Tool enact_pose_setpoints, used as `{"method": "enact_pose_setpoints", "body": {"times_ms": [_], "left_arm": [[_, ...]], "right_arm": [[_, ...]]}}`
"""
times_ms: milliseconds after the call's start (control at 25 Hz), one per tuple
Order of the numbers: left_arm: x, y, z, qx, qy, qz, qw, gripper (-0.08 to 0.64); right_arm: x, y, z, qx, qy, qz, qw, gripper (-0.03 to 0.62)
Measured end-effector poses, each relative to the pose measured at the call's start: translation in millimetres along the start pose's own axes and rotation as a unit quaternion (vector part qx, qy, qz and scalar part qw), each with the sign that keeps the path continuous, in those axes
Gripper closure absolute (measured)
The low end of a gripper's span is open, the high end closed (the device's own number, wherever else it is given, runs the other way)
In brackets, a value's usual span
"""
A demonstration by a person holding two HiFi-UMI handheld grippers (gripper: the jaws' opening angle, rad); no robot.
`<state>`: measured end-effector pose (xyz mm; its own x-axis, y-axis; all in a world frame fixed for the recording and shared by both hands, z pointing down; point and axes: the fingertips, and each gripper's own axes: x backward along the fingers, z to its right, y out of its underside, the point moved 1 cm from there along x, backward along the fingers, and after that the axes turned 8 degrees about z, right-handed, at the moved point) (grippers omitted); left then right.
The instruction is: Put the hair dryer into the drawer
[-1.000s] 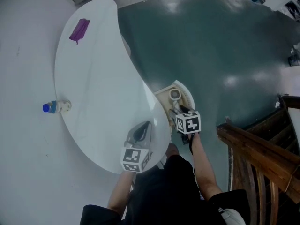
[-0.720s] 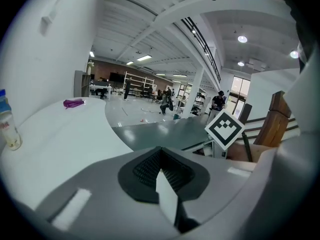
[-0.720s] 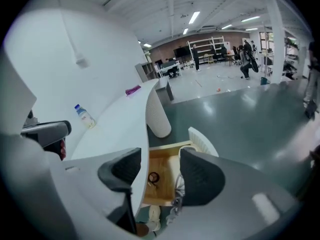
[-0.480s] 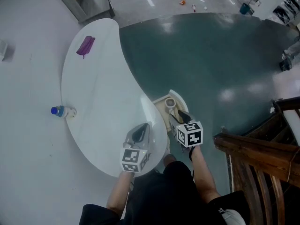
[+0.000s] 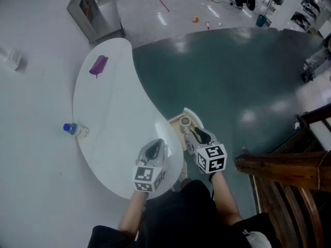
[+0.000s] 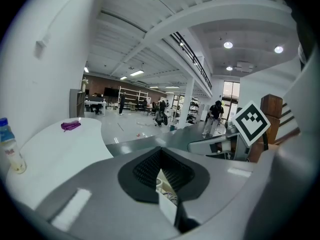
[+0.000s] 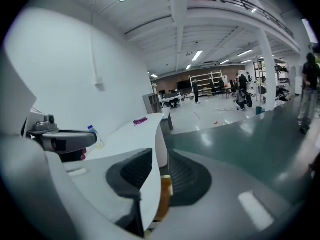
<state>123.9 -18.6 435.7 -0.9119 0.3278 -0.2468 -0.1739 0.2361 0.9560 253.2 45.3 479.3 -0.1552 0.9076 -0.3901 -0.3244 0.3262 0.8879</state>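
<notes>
A purple hair dryer (image 5: 98,65) lies at the far end of the curved white table (image 5: 111,107); it also shows small in both gripper views, hair dryer (image 6: 70,125) and hair dryer (image 7: 140,120). An open drawer (image 5: 173,122) sticks out from the table's right side with a pale roll (image 5: 184,121) in it. My left gripper (image 5: 154,148) hovers over the table's near end, its jaws shut and empty. My right gripper (image 5: 198,135) hangs over the drawer's near edge. Its jaws have just been closing, a gap still stands between them, and nothing is in it.
A water bottle (image 5: 75,130) with a blue cap stands at the table's left edge. Dark wooden furniture (image 5: 282,172) stands close on my right. A grey cabinet (image 5: 93,9) sits beyond the table's far end. People and shelves are far off across the green floor.
Both grippers have lifted. The right one has drawn back from the roll in the drawer, its jaws narrower. The head view now takes in more of the room.
</notes>
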Motion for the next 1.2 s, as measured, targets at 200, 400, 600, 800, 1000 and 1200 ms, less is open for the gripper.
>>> {"method": "enact_pose_setpoints", "body": {"times_ms": [200, 400, 600, 800, 1000, 1200], "left_arm": [[15, -19, 2, -0.012, 0.001, 0.02, 0.9997, 0.552], [32, -35, 7, -0.019, 0.005, 0.037, 0.9991, 0.552], [46, -43, 8, -0.025, 0.014, 0.044, 0.9986, 0.552], [60, -47, 6, -0.029, 0.022, 0.049, 0.9981, 0.552], [75, -43, 8, -0.034, 0.032, 0.053, 0.9975, 0.552], [91, -37, 9, -0.037, 0.042, 0.054, 0.997, 0.552]], "right_arm": [[24, -23, -18, 0.016, -0.006, 0.047, 0.999, 0.504], [46, -42, -34, 0.029, -0.007, 0.091, 0.995, 0.53], [65, -43, -47, 0.032, 0.001, 0.111, 0.993, 0.552], [83, -38, -64, 0.046, 0.007, 0.119, 0.992, 0.557], [96, -32, -80, 0.061, 0.015, 0.129, 0.99, 0.557], [112, -22, -93, 0.061, 0.025, 0.137, 0.988, 0.558]]}}
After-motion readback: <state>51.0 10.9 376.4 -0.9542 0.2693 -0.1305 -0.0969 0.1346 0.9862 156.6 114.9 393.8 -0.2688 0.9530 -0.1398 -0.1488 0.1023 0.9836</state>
